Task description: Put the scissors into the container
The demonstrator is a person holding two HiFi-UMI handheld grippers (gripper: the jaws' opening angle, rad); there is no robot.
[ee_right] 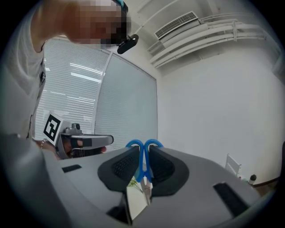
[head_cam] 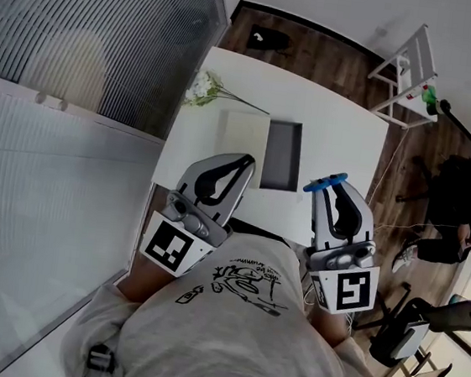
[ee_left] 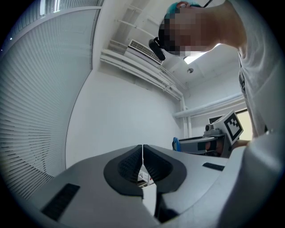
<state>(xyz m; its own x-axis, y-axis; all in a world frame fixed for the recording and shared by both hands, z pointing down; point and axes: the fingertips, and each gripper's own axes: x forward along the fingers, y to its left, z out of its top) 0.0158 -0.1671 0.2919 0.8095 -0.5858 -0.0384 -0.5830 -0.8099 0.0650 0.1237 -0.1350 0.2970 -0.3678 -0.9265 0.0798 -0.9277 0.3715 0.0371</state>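
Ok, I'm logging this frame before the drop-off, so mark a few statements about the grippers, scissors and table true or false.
1. The right gripper is shut on the scissors. True.
2. The left gripper holds a pen. False: its jaws are together with nothing between them.
3. The scissors lie inside the container. False: they are in the right gripper, held up on the near side of the container.
4. A bunch of flowers lies on the white table. True.
5. The scissors have blue handles. True.
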